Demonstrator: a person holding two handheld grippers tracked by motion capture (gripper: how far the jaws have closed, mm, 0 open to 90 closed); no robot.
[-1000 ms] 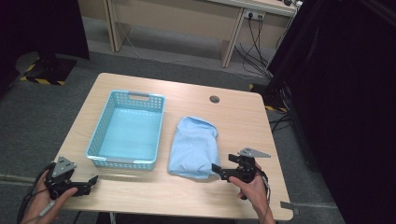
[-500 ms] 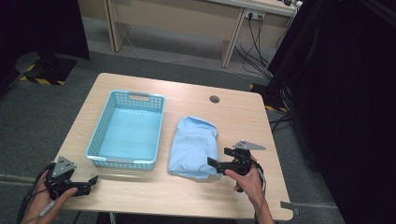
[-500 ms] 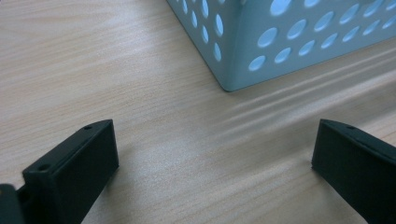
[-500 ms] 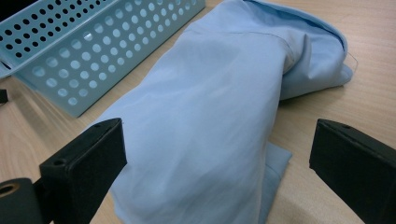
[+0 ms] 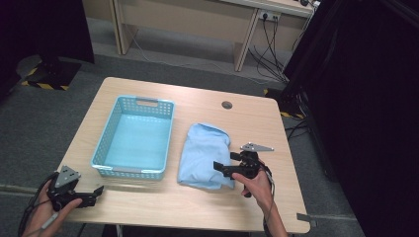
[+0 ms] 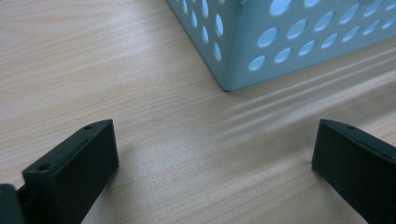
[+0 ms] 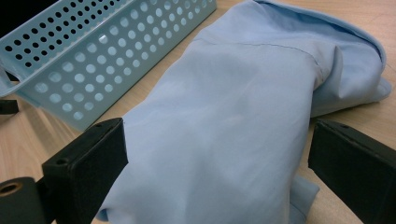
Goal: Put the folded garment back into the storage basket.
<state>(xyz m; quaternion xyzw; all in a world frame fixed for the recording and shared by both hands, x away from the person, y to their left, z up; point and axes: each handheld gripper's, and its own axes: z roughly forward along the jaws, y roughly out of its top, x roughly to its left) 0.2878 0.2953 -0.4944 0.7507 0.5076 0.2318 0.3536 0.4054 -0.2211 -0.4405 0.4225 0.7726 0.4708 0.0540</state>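
Grey carpet surrounds a light wood bench (image 5: pixel 197 205) with rounded corners. At the near left corner of the bench, a hand holds the left claw (image 5: pixel 99 190); its jaws stand spread wide apart, released, low over bare wood just short of the basket's near corner. Near right, a second hand (image 5: pixel 257 183) holds the right claw (image 5: pixel 218 167), also released, jaws parted wide on either side of the near end of a pale blue folded cloth (image 5: pixel 205 155). From the right gripper view the cloth (image 7: pixel 224 130) lies between the jaws; contact with either jaw cannot be told. Just left of the cloth sits a light blue perforated basket (image 5: pixel 111 140), running near to far. Farther off, a round dark grommet (image 5: pixel 227 104) is set in the benchtop. Beyond the bench stand wooden furniture legs and trailing cables (image 5: pixel 269 47).
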